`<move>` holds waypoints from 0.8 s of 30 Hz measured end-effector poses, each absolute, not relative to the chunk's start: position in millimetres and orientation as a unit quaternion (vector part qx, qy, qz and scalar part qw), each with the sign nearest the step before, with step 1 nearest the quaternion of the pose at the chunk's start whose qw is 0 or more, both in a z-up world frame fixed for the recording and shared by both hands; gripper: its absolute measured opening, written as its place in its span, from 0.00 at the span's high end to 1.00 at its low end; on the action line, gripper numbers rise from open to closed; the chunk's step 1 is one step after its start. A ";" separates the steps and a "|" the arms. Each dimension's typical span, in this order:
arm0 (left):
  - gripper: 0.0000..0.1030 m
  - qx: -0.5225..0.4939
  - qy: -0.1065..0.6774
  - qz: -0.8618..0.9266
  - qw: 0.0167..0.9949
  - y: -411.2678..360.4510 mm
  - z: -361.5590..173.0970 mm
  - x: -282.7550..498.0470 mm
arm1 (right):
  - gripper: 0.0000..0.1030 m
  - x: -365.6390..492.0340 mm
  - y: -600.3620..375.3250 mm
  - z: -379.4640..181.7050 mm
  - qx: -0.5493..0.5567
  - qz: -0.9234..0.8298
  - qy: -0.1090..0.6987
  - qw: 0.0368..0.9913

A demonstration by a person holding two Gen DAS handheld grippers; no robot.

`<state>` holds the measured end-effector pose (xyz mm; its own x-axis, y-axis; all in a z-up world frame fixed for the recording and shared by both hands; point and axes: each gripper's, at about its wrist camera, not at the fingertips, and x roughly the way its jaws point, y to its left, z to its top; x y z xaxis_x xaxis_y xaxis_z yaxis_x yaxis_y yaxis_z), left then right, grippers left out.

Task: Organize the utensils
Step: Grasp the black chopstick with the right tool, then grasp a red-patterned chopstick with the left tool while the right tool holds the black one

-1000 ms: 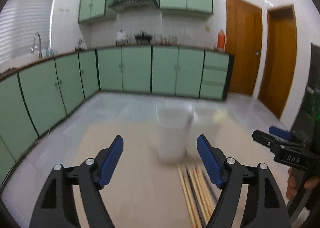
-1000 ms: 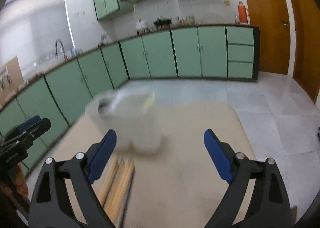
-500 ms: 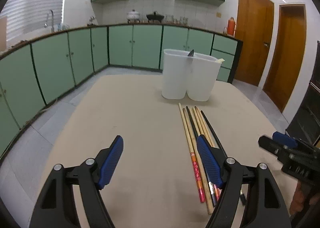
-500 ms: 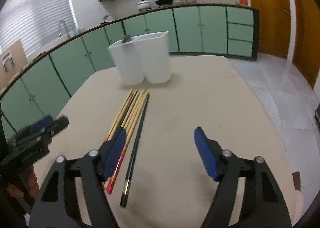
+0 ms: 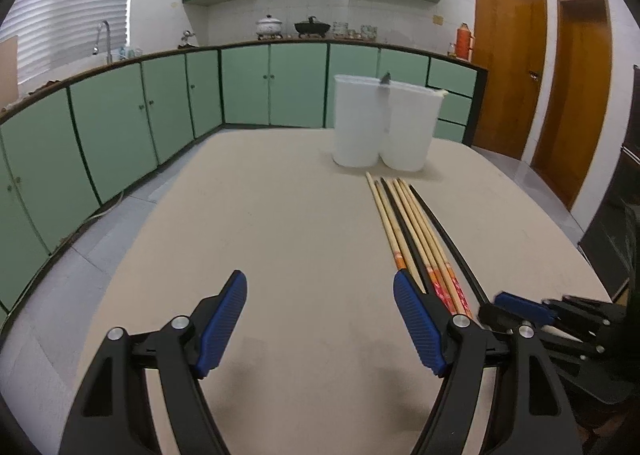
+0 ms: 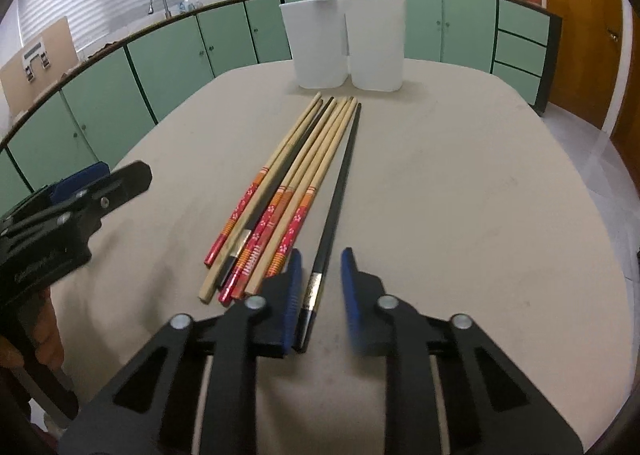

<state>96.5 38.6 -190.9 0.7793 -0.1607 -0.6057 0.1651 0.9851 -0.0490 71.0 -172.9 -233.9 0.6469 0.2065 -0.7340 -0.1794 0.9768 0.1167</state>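
Blue-padded jaws of the right gripper [image 6: 318, 287] are closing around the near end of the lone black chopstick [image 6: 338, 191], which lies between the pads; a gap shows on the right side, so it is not yet pinched. To grip well, I judge the pads should meet squarely on the metal-banded end, clear of the neighbouring bamboo chopsticks [image 6: 288, 183] just to its left. The left gripper [image 5: 320, 319] hangs wide and empty over the beige table [image 5: 280, 239]. Farther off stand two white bins [image 6: 344, 43], touching side by side, a dark utensil poking from the left one.
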 end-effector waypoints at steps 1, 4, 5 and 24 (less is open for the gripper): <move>0.28 0.002 0.324 -0.091 0.942 38.4 -192.8 93.9 | 0.92 70.8 -172.7 -233.9 0.013 0.106 0.408 0.907; 0.28 -0.001 0.342 -0.111 0.933 29.6 -199.2 95.7 | 0.93 68.0 -174.8 -232.9 0.007 0.106 0.406 0.908; 0.28 0.000 0.347 -0.119 0.930 26.2 -201.3 96.5 | 0.93 68.1 -177.7 -232.1 0.008 0.101 0.406 0.908; 0.37 0.044 0.406 -0.115 0.905 -0.8 -224.6 106.9 | 0.94 72.5 -223.2 -234.0 0.051 0.060 0.406 0.910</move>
<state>106.9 -0.8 -224.6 0.6434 -0.1726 -0.7458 0.2437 0.9697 -0.0142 72.5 -223.2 -234.0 0.6631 0.1504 -0.7333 -0.0682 0.9877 0.1410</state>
